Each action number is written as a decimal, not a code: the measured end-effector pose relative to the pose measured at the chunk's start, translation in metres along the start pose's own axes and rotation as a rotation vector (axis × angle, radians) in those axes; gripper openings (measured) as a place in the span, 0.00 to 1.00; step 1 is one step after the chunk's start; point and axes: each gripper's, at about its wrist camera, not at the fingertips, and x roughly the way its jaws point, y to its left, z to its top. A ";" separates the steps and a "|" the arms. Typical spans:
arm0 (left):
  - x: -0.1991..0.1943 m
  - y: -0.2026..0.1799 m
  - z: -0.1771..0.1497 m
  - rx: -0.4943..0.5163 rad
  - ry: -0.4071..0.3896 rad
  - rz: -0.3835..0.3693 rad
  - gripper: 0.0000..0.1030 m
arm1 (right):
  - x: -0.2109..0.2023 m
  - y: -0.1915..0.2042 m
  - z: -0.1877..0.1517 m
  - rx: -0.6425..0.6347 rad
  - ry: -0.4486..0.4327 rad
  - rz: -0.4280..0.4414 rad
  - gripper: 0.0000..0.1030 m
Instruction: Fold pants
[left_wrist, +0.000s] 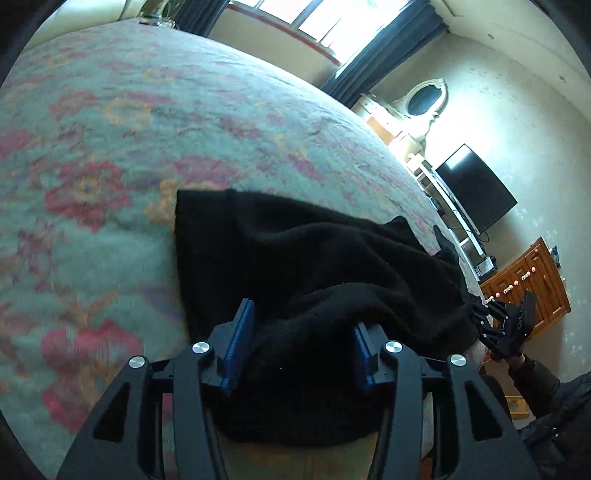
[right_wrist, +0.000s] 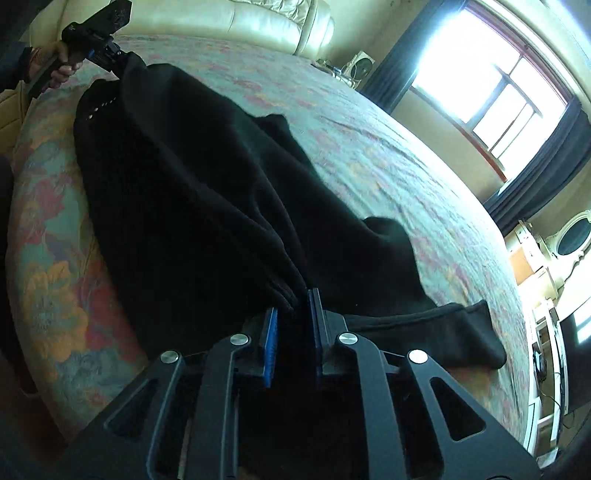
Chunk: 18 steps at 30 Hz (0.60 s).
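Note:
Black knit pants lie bunched on a floral bedspread. My left gripper has its blue pads wide apart, with pants cloth lying between them. In the right wrist view the left gripper sits at the far top left, at a lifted corner of the pants; its jaws are too small there to read. My right gripper is shut on a bunched edge of the pants. It shows in the left wrist view at the right end of the cloth. One pant leg trails to the right.
The bedspread covers a large bed. A cream sofa stands behind it. A window with dark curtains, a black TV, a mirror and a wooden dresser line the walls.

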 end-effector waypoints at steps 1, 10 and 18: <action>-0.007 0.000 -0.011 -0.028 -0.018 0.016 0.48 | 0.000 0.004 -0.002 0.018 0.013 -0.004 0.18; -0.031 -0.007 -0.056 -0.532 -0.283 0.013 0.69 | -0.016 -0.061 -0.021 0.893 -0.076 0.389 0.58; -0.044 -0.008 -0.088 -0.746 -0.378 0.066 0.69 | 0.014 -0.083 -0.073 1.410 -0.076 0.540 0.58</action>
